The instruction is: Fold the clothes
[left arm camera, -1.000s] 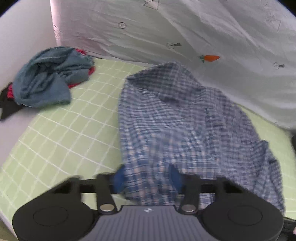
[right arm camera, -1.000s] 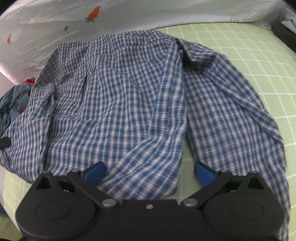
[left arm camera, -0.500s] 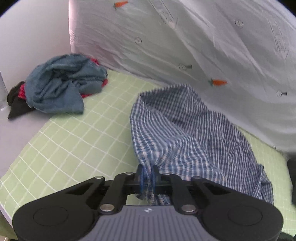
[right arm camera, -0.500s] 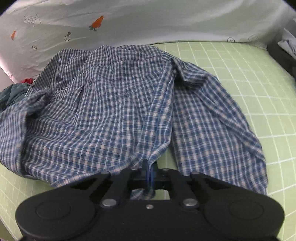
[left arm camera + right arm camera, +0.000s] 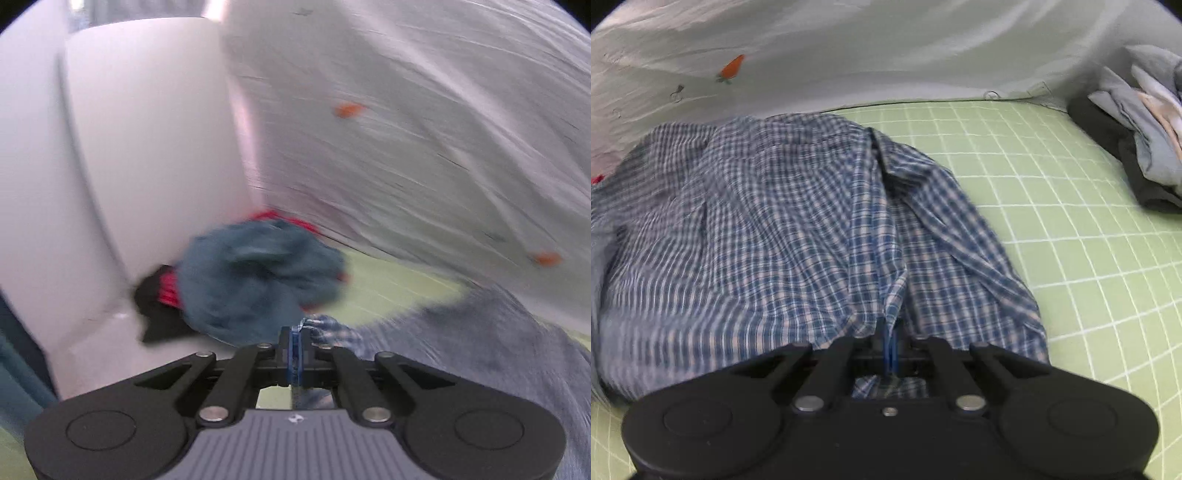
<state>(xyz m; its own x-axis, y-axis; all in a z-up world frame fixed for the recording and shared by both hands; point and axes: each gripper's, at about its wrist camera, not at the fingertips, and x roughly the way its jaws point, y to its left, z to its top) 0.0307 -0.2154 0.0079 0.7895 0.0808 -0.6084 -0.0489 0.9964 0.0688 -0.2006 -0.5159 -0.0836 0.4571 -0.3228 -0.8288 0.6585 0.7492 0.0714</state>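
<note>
A blue and white checked shirt lies rumpled on the green grid sheet. My right gripper is shut on the shirt's near edge, where two front panels meet. In the left wrist view my left gripper is shut on another bit of the checked shirt, which trails off blurred to the right. The view is heavily motion-blurred.
A heap of teal, red and black clothes lies ahead of the left gripper against a white wall. A white cloth with carrot prints hangs along the back. Grey and dark clothes are piled at the far right.
Both grippers went from open to shut on the shirt's edge. The left gripper has since swung up and left with the cloth, facing the heap and wall. The right gripper has drawn the shirt slightly.
</note>
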